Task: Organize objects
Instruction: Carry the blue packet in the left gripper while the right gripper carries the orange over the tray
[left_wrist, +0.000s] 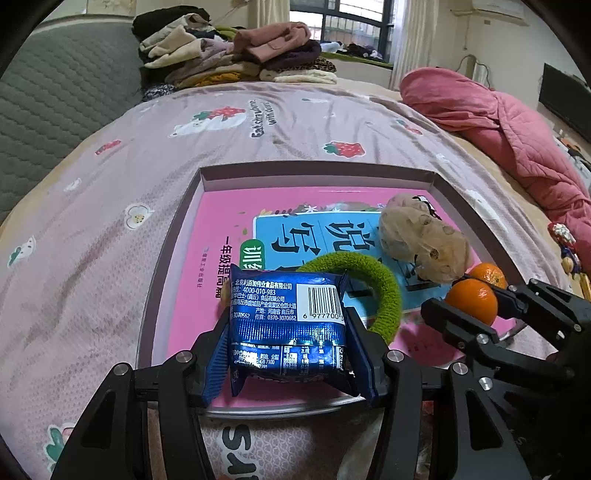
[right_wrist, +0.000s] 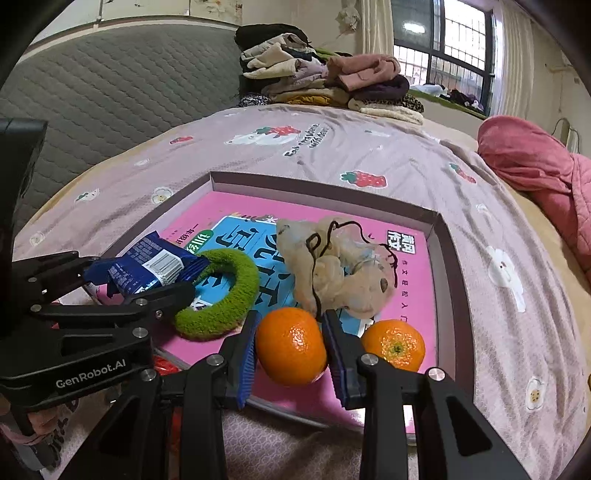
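Between the fingers of the left gripper (left_wrist: 288, 325) sits a blue snack packet (left_wrist: 286, 321), barcode side up, its crimped ends bent against the blue pads, so the fingers are clamped on it. It hangs over the near left part of a shallow box lid (left_wrist: 207, 177) that lies on the bed. Just behind the packet, a green fuzzy ring (left_wrist: 388, 288) rests on the pink workbook (left_wrist: 221, 221) that fills the floor of the lid; from the right wrist view the packet's edge overlaps the ring (right_wrist: 236, 295).

To the right, the right gripper (right_wrist: 291, 343) has its fingers closed on an orange (right_wrist: 290, 345), one pad on each side of the fruit, low over the workbook's near edge. A second orange (right_wrist: 393, 343) lies just beside the outer finger, stem end facing the camera, inside the lid near its right wall. Behind both oranges a crumpled beige mesh bag (right_wrist: 332, 273) with a dark drawstring lies on the workbook's blue title panel.

Around the lid spreads a mauve bedsheet (left_wrist: 110, 221) printed with strawberries and flowers. A pink quilted blanket (left_wrist: 517, 140) is heaped at the right edge of the bed, a pile of folded clothes (left_wrist: 229, 55) sits at the far end, and a grey quilted headboard (right_wrist: 110, 81) rises on the left.
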